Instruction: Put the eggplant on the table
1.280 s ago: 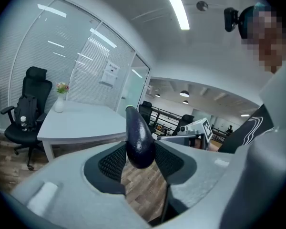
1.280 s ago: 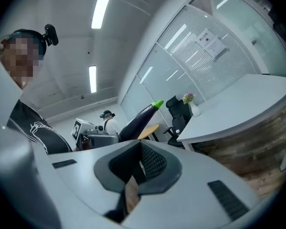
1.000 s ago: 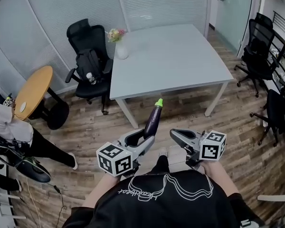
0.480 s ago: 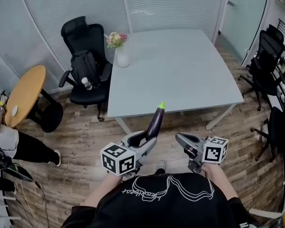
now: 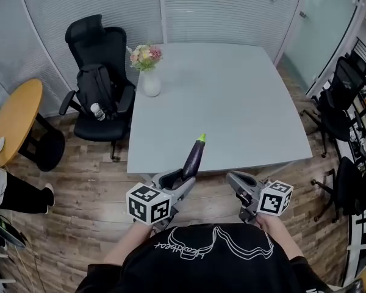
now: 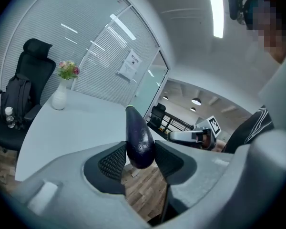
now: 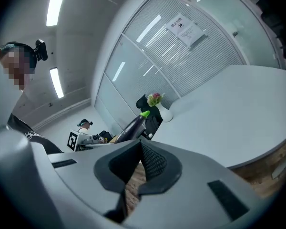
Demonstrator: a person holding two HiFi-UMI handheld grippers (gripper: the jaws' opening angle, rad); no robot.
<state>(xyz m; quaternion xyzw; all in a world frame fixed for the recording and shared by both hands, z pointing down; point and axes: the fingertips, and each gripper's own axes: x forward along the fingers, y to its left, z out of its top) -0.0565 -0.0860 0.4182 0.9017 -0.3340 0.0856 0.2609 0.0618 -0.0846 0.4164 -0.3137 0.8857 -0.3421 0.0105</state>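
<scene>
The left gripper (image 5: 183,178) has its jaws clamped on the fat lower end of the eggplant (image 5: 194,157), fairly wide apart because of its girth, so the purple body stands up and leans away from the person with the green cap on top. The right gripper (image 5: 234,180) is held alongside with its pads closed together and nothing between them. The eggplant is in the air at the near edge of the grey table (image 5: 232,102), not yet resting on it; from the head view I cannot tell whether it is over the top or just short of it. The main risk is the grip itself: only the bottom end is pinched and the skin is glossy, so the long free part could swing or slip out. Let go too early, it would probably drop to the wooden floor; laid down close to the edge, its rounded body might roll off. The white vase (image 5: 150,84) at the far left corner holds a small bunch of flowers (image 5: 143,56) and is well apart from the eggplant. On the black chair (image 5: 97,41) beside it sits a dark backpack (image 5: 96,90) with a bottle (image 5: 97,112) in its side pocket.
</scene>
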